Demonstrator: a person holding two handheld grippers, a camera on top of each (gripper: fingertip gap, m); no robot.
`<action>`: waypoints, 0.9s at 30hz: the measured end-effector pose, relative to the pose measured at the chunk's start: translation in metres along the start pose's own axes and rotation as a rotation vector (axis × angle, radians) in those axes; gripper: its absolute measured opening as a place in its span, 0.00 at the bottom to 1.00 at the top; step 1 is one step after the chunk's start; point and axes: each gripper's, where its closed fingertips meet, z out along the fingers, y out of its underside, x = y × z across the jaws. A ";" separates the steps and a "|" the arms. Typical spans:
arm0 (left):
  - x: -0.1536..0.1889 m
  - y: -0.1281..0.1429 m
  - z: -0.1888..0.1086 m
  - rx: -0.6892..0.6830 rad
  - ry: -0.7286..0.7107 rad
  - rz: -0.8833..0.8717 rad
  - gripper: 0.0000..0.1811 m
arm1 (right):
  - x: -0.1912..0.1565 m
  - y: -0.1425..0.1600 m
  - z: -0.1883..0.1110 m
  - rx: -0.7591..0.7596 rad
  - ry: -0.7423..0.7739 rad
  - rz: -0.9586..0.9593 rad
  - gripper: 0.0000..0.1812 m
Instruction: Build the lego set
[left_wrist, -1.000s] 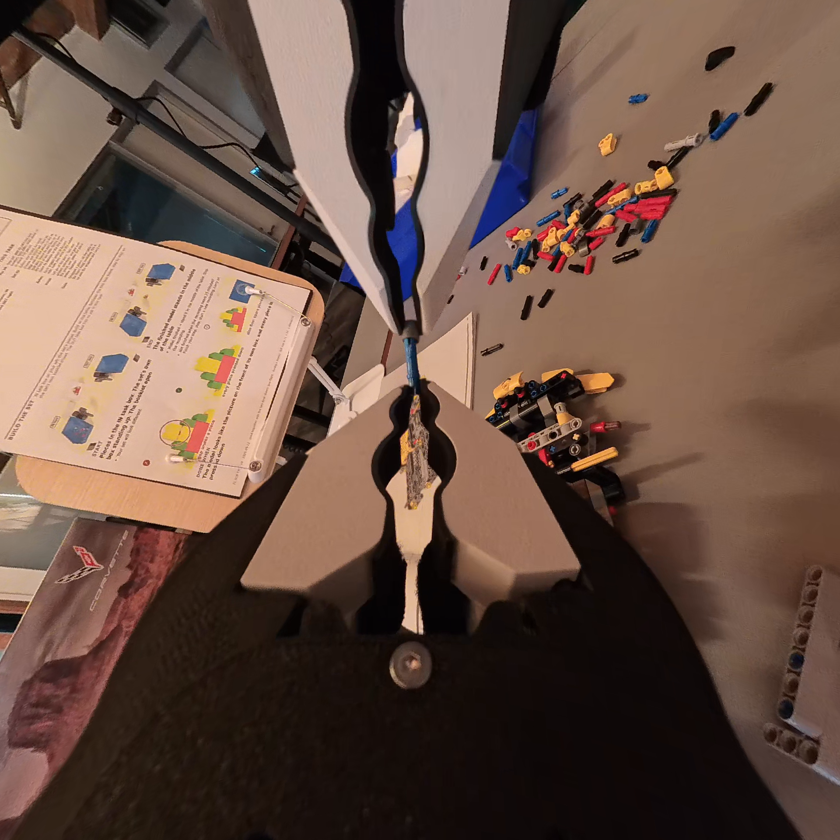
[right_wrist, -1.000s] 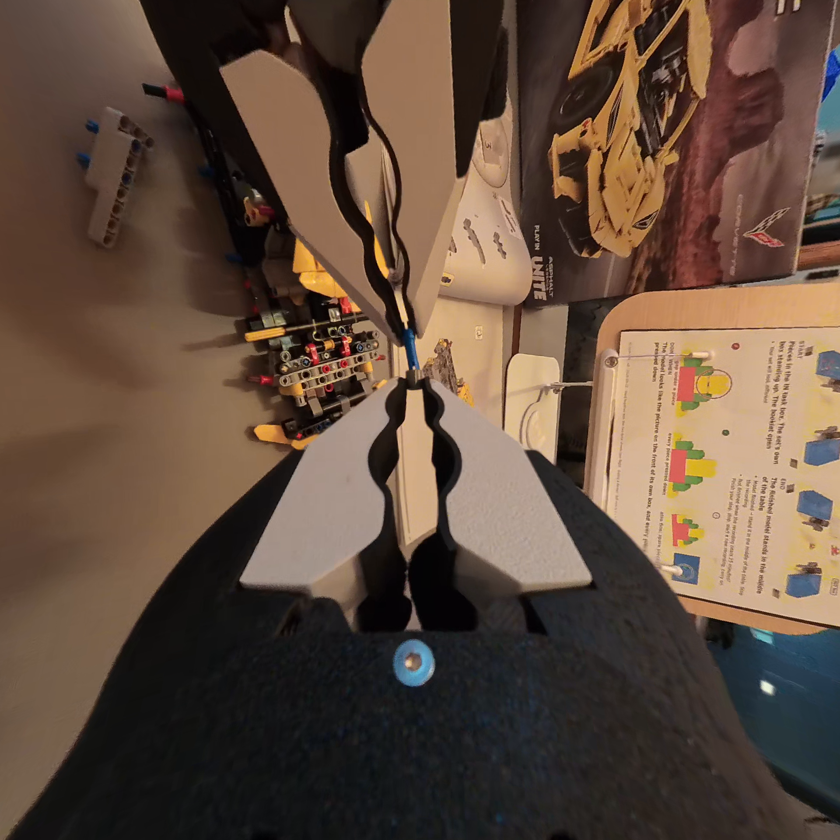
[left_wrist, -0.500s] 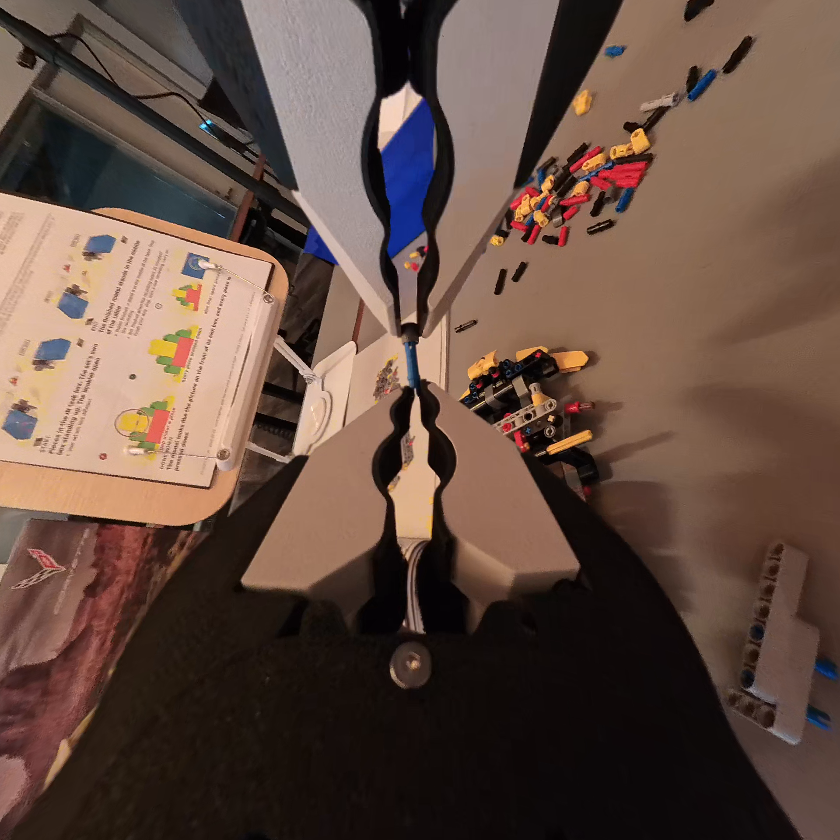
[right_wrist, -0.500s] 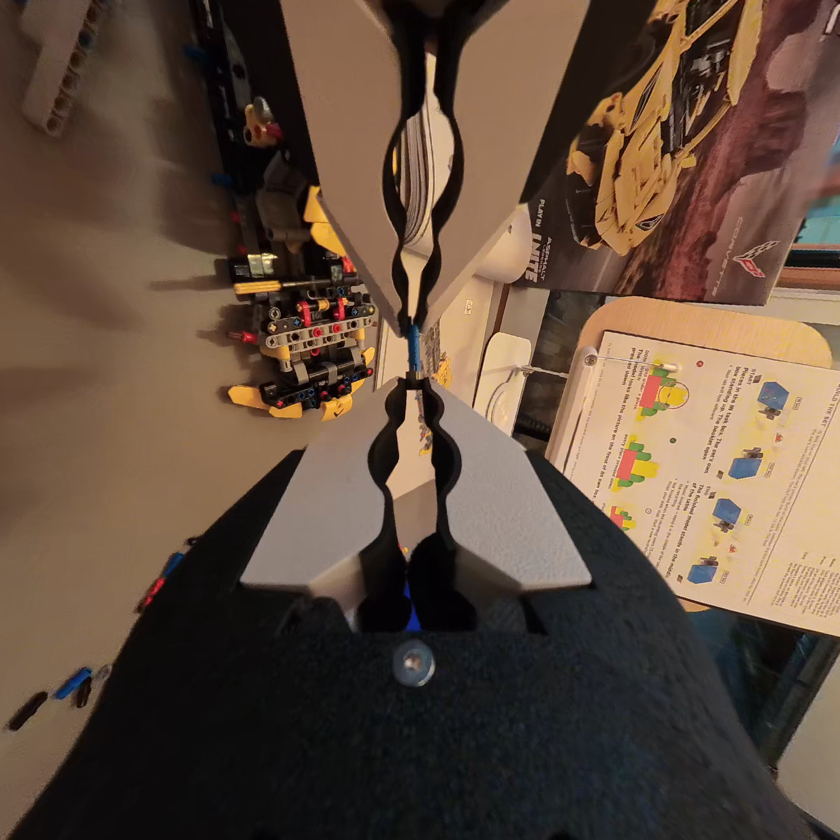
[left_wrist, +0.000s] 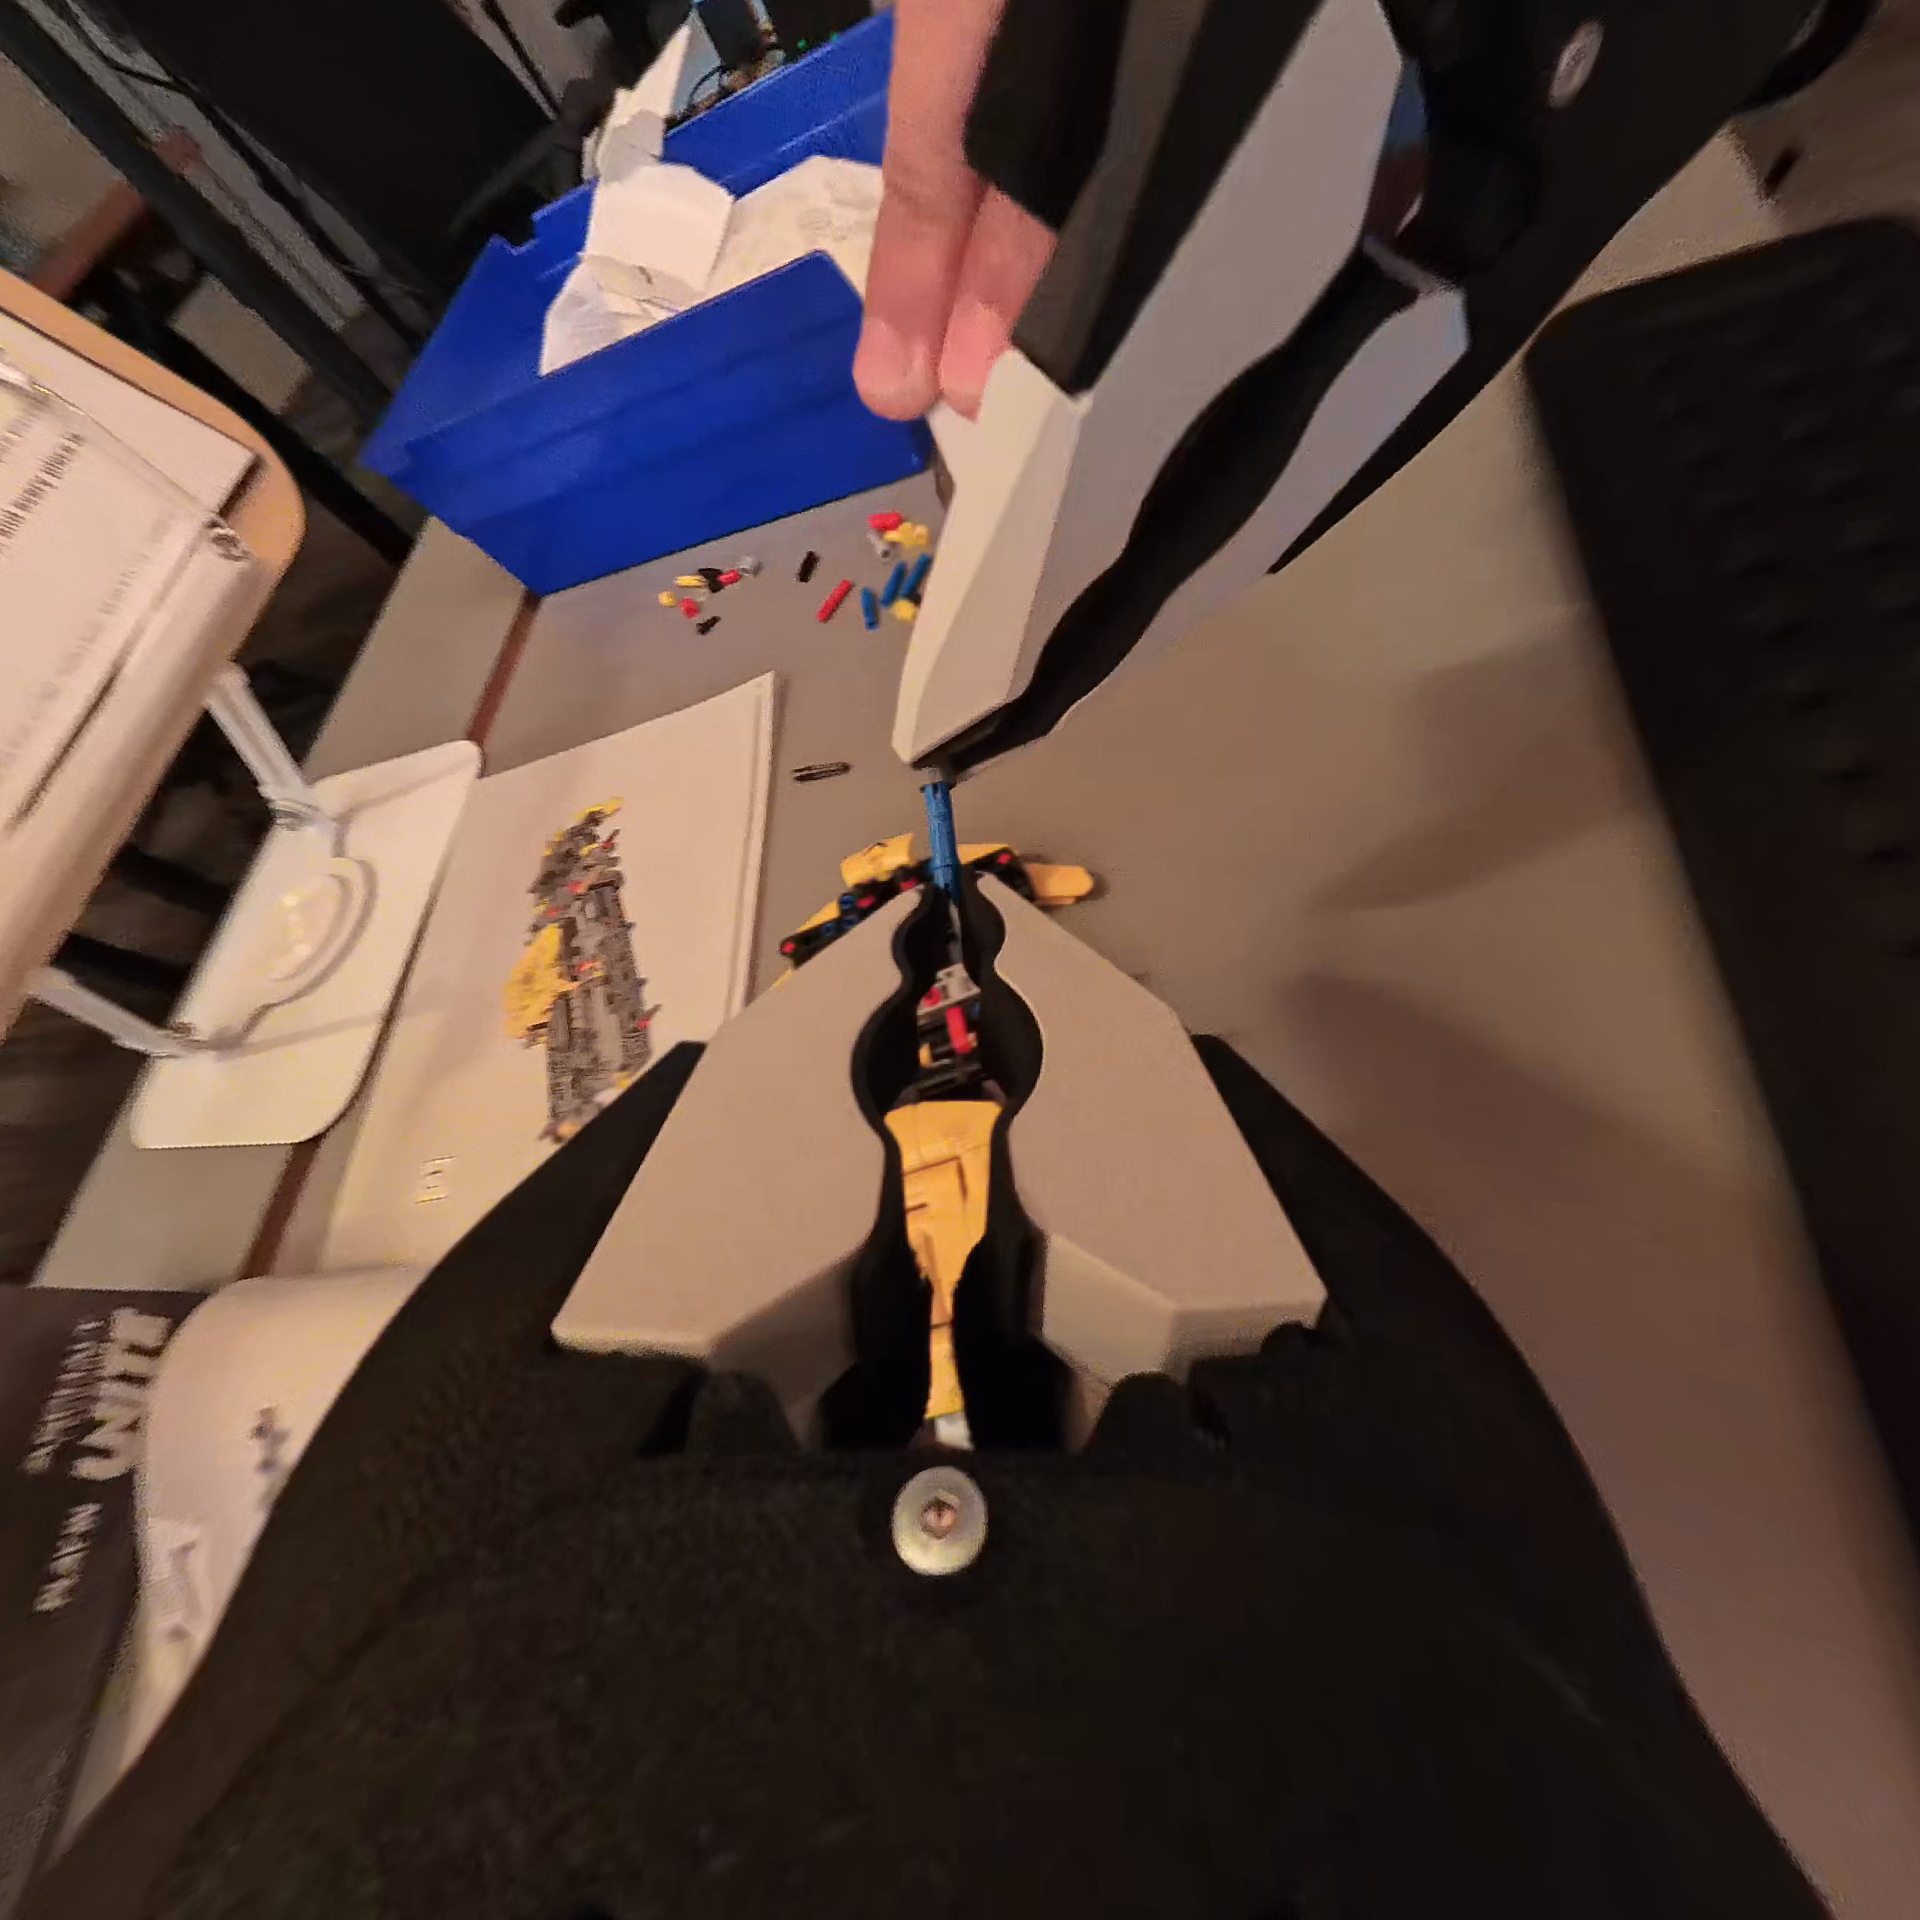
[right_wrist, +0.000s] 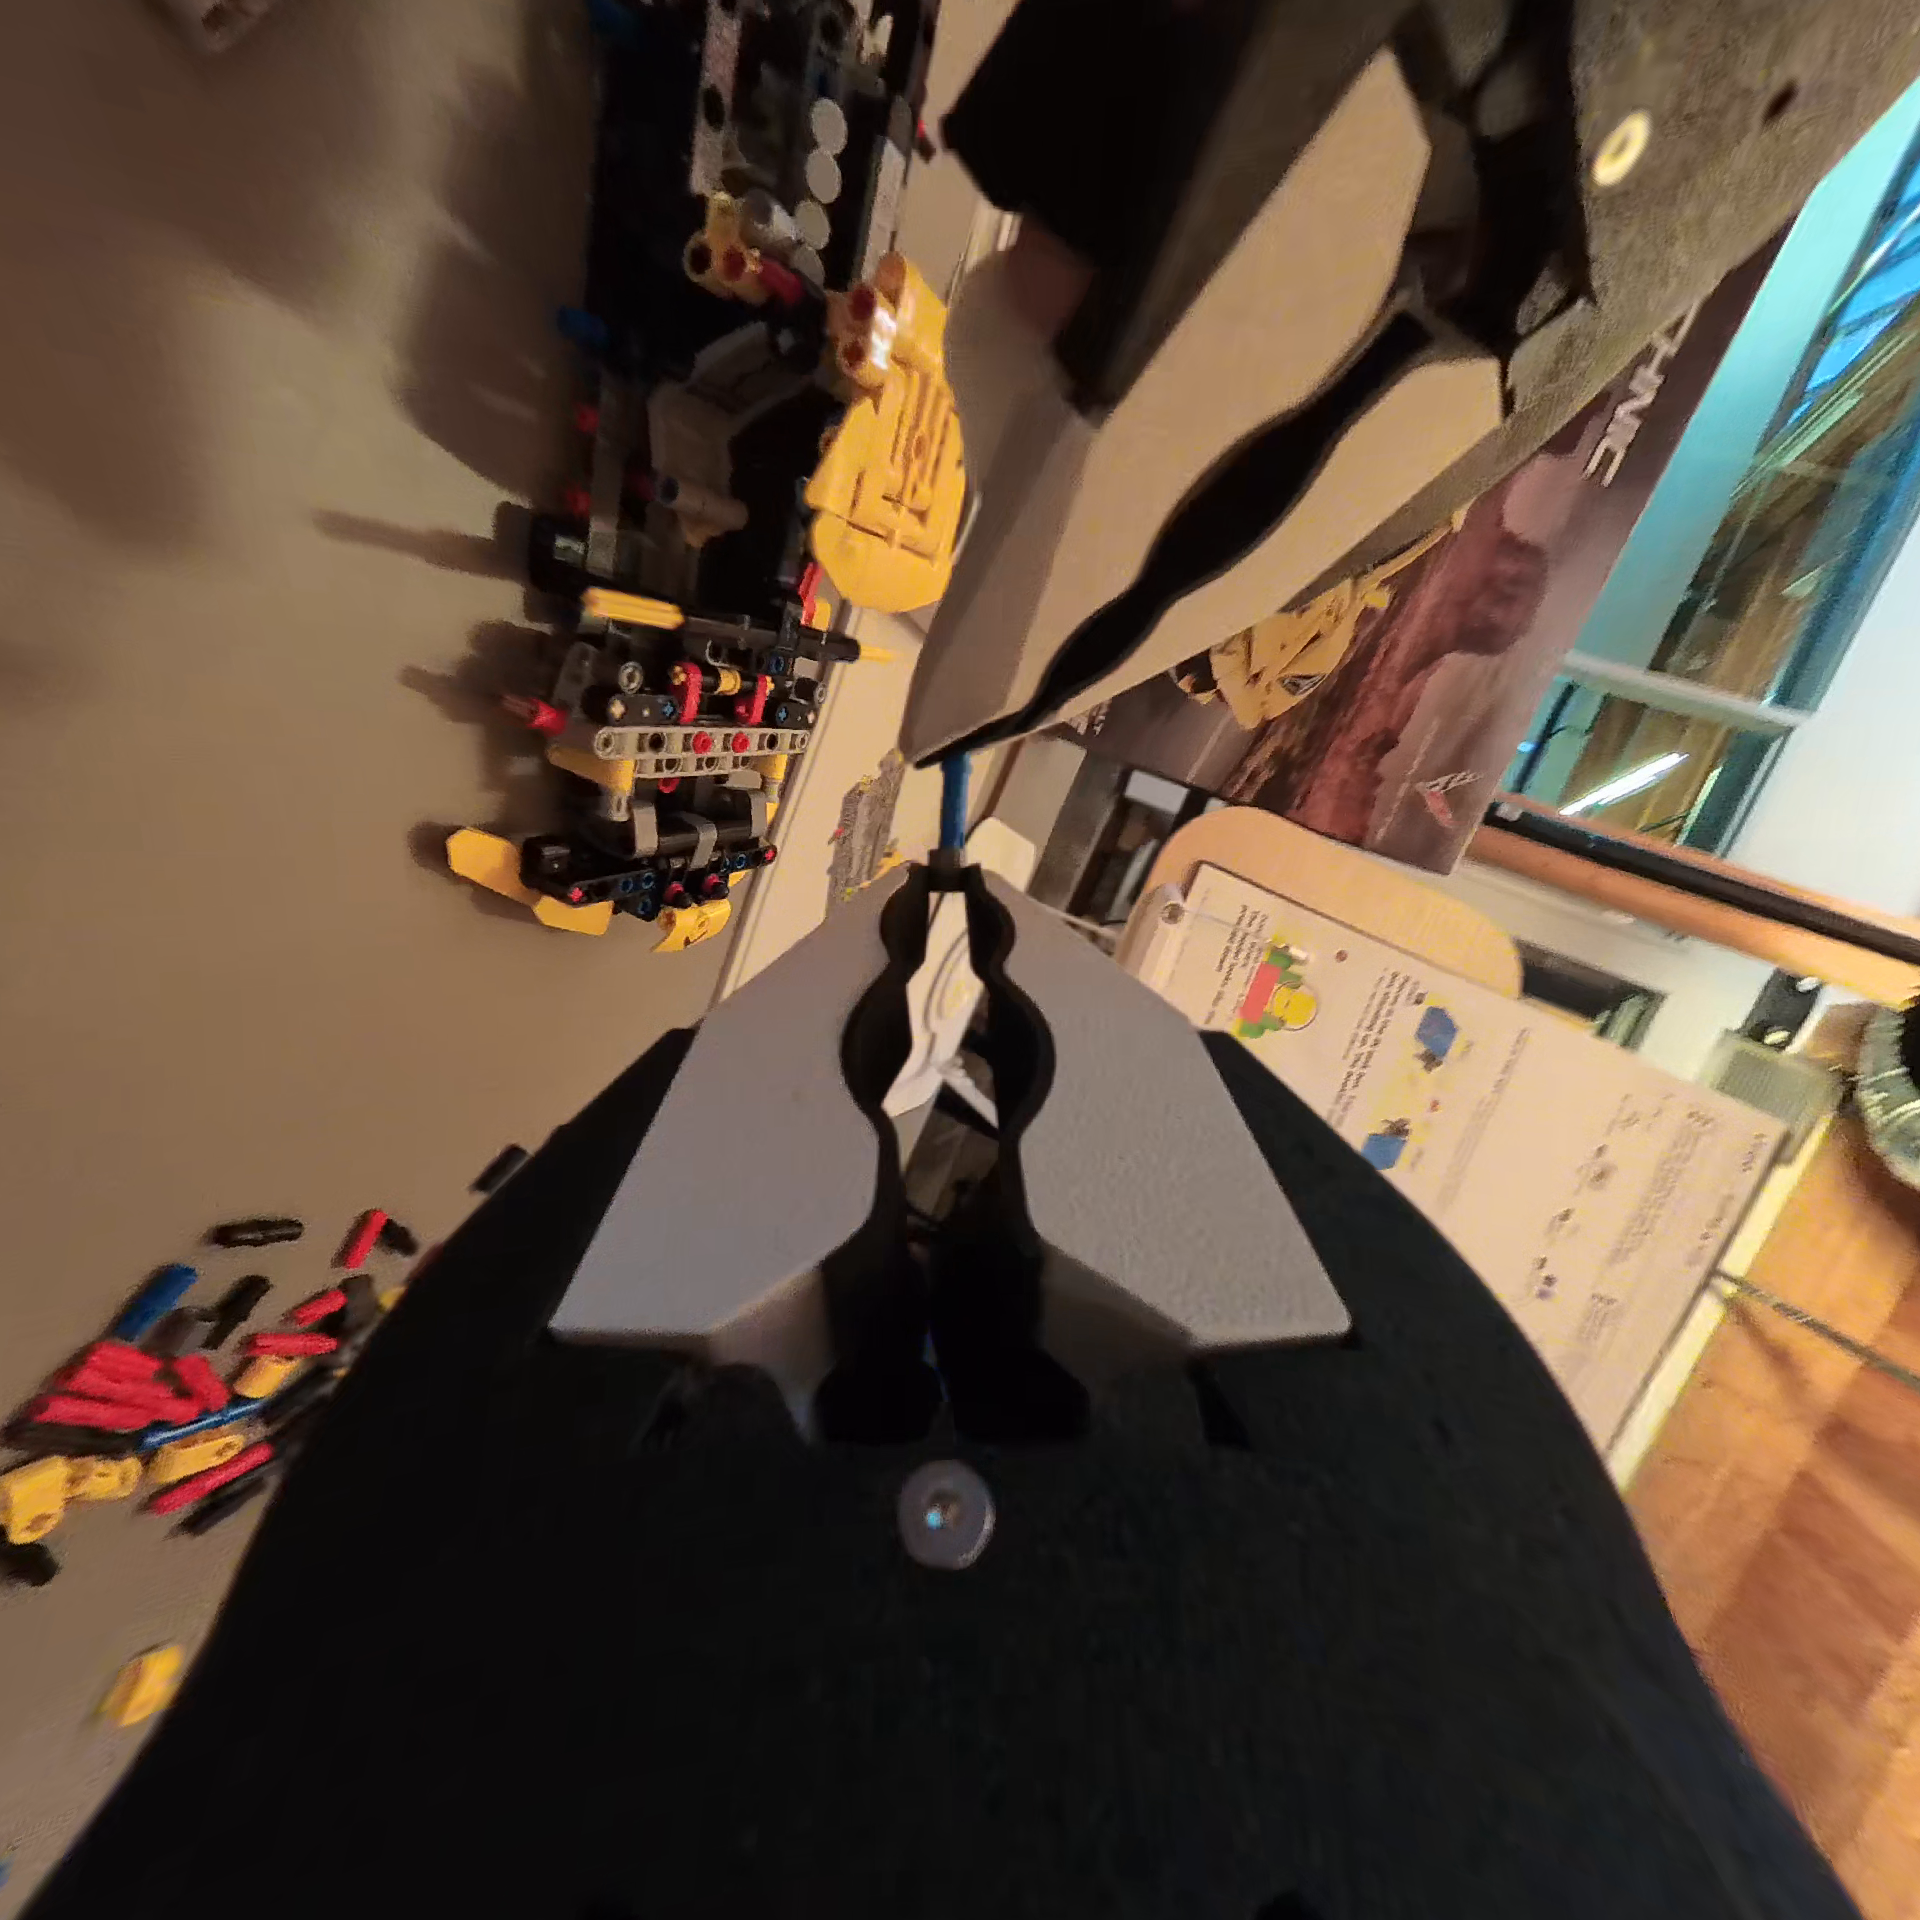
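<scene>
A thin blue axle is held in the air between my two grippers, tip to tip. My left gripper is shut on its near end. My right gripper comes in from the upper right, shut on the far end. In the right wrist view my right gripper pinches a small grey piece on the end of the blue axle, and my left gripper holds the other end. The partly built yellow and black car model lies on the grey table, and part of it shows behind my left fingers.
Loose red, blue, yellow and black pins lie on the table, several more by a blue bin. An open instruction booklet, the set's box and a printed sheet on a wooden board stand along the edge. A person's fingers hold the right gripper. Less than 4 cm separates the two grippers' tips.
Both grippers have swung and tilted together, still holding the blue axle between them. They now meet at an angle instead of in line. The views are blurred from the motion.
</scene>
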 end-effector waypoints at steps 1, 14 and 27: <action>0.003 0.000 0.000 0.003 0.029 -0.026 0.01 | -0.002 -0.001 0.000 0.004 0.010 -0.040 0.03; 0.007 -0.025 -0.010 0.150 0.095 -0.101 0.00 | -0.010 -0.021 -0.001 0.135 -0.023 0.007 0.03; -0.035 0.026 -0.041 0.067 0.037 -0.215 0.00 | 0.005 0.039 -0.005 0.097 0.017 0.641 0.03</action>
